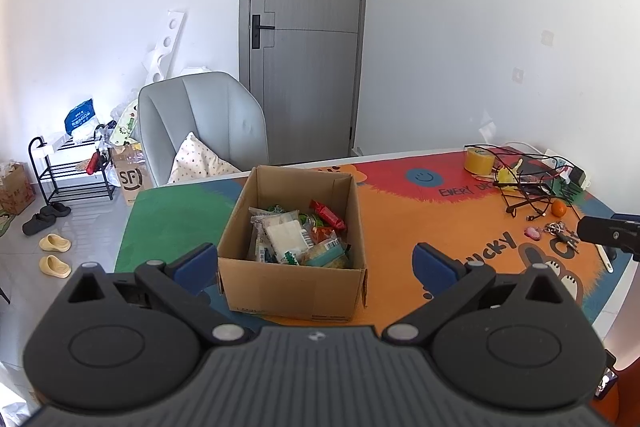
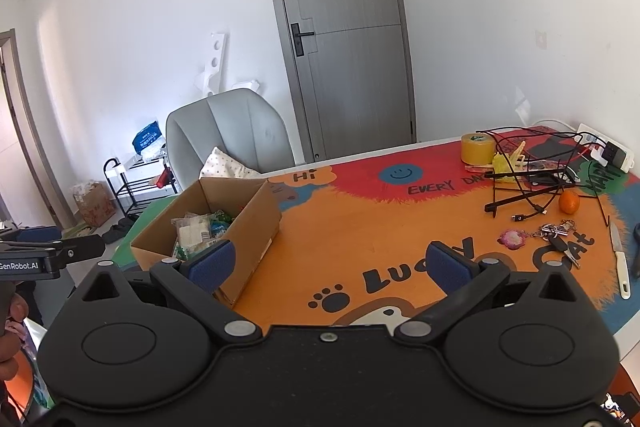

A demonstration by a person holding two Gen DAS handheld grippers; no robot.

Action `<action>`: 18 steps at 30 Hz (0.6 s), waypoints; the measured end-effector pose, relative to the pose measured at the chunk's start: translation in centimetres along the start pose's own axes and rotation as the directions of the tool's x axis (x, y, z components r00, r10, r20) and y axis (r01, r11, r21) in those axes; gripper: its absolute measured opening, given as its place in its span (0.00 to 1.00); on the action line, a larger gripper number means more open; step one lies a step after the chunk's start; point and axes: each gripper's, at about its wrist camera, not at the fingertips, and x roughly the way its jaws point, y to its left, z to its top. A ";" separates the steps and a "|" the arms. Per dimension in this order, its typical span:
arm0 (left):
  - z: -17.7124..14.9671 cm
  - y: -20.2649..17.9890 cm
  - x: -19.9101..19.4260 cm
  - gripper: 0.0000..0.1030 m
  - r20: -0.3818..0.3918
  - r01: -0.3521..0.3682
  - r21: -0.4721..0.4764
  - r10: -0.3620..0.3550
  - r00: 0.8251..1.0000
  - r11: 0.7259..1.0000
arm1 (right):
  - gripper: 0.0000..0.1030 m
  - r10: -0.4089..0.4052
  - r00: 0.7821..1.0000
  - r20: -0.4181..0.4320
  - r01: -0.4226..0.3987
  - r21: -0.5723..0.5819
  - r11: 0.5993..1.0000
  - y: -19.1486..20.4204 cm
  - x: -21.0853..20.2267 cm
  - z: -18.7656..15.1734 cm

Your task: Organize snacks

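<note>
Spread hand-held gripper (image 1: 316,267) before cardboard box (image 1: 294,291) of packaged snacks (image 1: 298,235)

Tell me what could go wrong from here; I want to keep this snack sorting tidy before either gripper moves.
1. The cardboard box is open and heaped with snack packets, so one pulled out may drag others along.
2. The left hand-held gripper, open, straddles the box and could shove it.
3. The right hand-held gripper, also open, faces loose cables, keys and a small knife that could snag.
</note>
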 end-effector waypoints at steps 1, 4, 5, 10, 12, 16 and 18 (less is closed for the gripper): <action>0.0 0.0 0.0 1.00 -0.001 0.000 0.000 0.000 1.000 1.000 | 1.00 0.002 1.000 0.000 -0.002 -0.002 1.000 0.0 0.0 0.0; -0.1 0.0 0.1 1.00 -0.002 0.001 0.002 -0.001 1.000 1.000 | 1.00 0.003 1.000 0.000 -0.003 -0.001 1.000 0.0 0.0 -0.1; 0.0 0.0 0.0 1.00 -0.002 0.000 0.000 0.000 1.000 1.000 | 1.00 0.003 1.000 -0.002 -0.003 -0.001 1.000 0.0 0.0 -0.1; -0.1 0.0 0.1 1.00 -0.003 -0.005 0.003 0.005 1.000 1.000 | 1.00 -0.004 1.000 -0.003 0.004 0.003 1.000 0.0 0.0 -0.1; -0.2 -0.1 0.1 1.00 -0.003 -0.006 0.004 0.006 1.000 1.000 | 1.00 -0.011 1.000 -0.004 0.011 0.003 1.000 0.0 0.0 -0.1; -0.1 -0.1 0.1 1.00 -0.002 -0.006 0.005 0.006 1.000 1.000 | 1.00 -0.018 1.000 -0.005 0.018 0.004 1.000 0.0 0.0 -0.1; -0.2 -0.1 0.2 1.00 -0.002 -0.005 0.004 0.005 1.000 1.000 | 1.00 -0.025 1.000 -0.005 0.025 0.001 1.000 0.0 0.0 -0.1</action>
